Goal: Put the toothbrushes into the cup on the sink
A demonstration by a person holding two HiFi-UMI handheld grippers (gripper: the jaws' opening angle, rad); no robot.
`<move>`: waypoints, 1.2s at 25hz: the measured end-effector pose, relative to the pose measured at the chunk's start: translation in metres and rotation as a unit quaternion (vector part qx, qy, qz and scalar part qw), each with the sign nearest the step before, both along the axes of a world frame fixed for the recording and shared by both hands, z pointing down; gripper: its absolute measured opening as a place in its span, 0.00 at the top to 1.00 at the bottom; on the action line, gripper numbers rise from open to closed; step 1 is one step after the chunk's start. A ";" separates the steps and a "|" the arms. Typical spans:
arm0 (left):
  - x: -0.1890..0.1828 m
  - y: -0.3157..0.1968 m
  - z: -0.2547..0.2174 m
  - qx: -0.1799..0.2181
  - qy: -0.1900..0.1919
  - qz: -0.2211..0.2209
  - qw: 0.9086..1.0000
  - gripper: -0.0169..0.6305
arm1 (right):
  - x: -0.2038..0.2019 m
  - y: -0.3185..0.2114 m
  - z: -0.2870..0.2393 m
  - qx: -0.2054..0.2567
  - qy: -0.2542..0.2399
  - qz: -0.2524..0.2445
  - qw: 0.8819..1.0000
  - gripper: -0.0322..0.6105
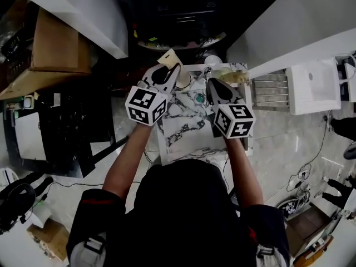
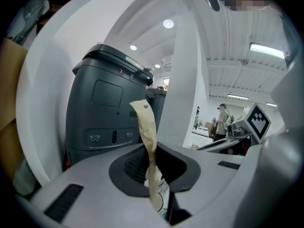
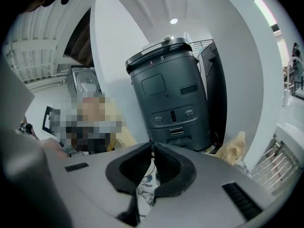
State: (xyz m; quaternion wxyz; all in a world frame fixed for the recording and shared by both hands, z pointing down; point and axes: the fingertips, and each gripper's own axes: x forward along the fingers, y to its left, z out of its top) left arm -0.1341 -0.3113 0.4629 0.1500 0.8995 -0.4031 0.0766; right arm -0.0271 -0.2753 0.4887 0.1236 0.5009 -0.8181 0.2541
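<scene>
**On the marble sink top: toothbrush task, nothing in the cup so far**

**Head view.**
- Marble top (image 1: 186,132): one, with one small teal round thing (image 1: 199,98) set in it.
- Left gripper (image 1: 168,71): one, over the far left of the top, with a tan paper strip (image 1: 169,57) standing out past its tips.
- Right gripper (image 1: 213,85): one, just right of the teal thing.
- Marker cubes: two, one on each gripper.
- White round things at the far edge: two, one beside the left gripper (image 1: 184,80) and one further back (image 1: 212,60). Which of them is the cup cannot be told from here.
- Bare toothbrush: none made out, either on the top or in a vessel.

**Left gripper view.**
- Jaws: pinched on the tan paper strip, which rises from between them and bends at its top.
- The strip is judged to be a toothbrush sleeve. Whether a brush is inside it cannot be seen.
- Dark grey machine (image 2: 104,113): one, behind the strip.

**Right gripper view.**
- Jaws: pressed together.
- White printed scrap (image 3: 146,186): one, showing below the gap. Whether it is gripped cannot be told.

**Progress, as judged.** The task is early. It looks like the unwrapping stage, with every brush yet to reach the cup.
</scene>
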 end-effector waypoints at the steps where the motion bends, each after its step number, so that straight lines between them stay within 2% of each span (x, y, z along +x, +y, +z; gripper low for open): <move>1: 0.000 0.000 0.004 -0.003 -0.001 -0.001 1.000 0.91 | 0.000 0.000 0.001 -0.001 0.000 0.000 1.000 0.88; 17: 0.009 0.009 0.050 -0.027 -0.021 -0.006 0.999 0.91 | 0.002 0.001 0.011 -0.014 -0.004 -0.001 1.000 0.88; 30: 0.013 0.022 0.083 -0.068 -0.049 0.002 0.996 0.91 | 0.000 0.001 0.015 -0.020 -0.008 -0.006 1.000 0.88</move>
